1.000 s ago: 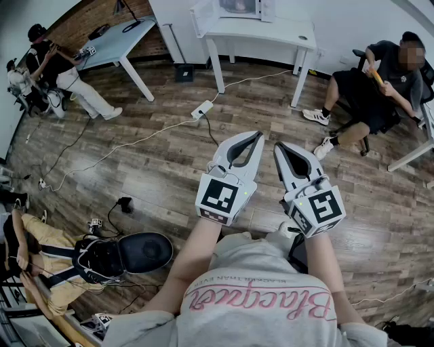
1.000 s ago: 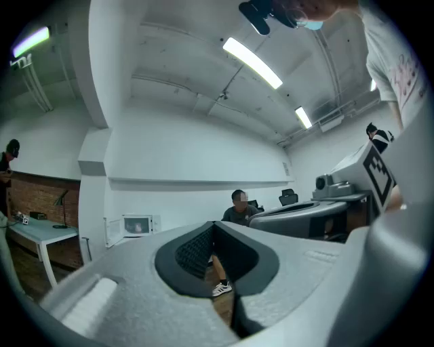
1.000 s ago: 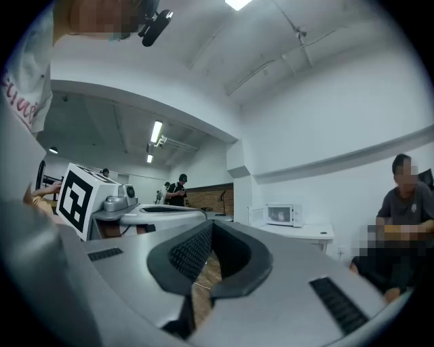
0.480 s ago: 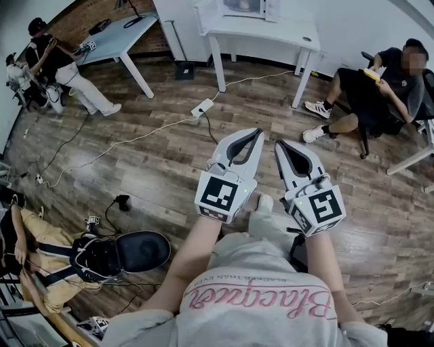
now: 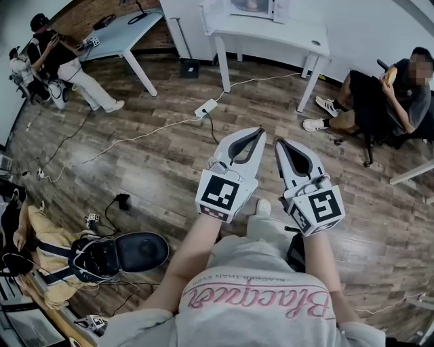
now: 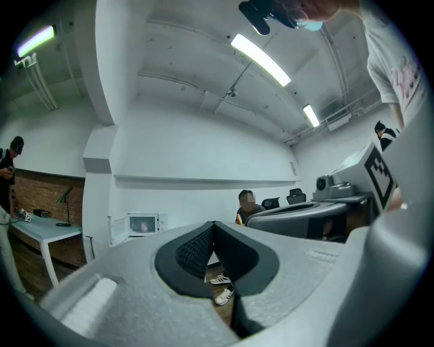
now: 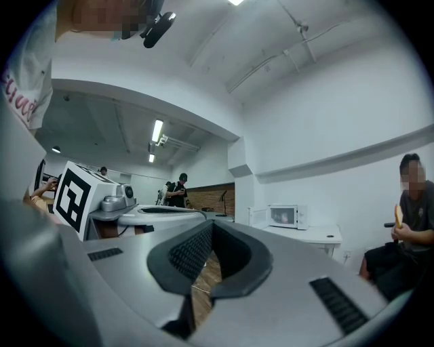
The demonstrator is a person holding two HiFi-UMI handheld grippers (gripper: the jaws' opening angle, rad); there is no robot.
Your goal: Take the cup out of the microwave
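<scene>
Cup [image 6: 144, 226] sits in the open microwave [image 7: 296, 217], well ahead of left tool [image 5: 260, 131] and right tool [image 5: 278, 143], both closed and empty; retrieval not begun.

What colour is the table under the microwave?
White. The table shows best in the head view.

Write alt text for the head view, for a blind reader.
Two white-and-grey handheld grippers, the left gripper and the right gripper, both shut and empty, point over a brown wooden floor toward a white microwave with its door open on a white table. A person in dark clothes sits at the right.
</scene>
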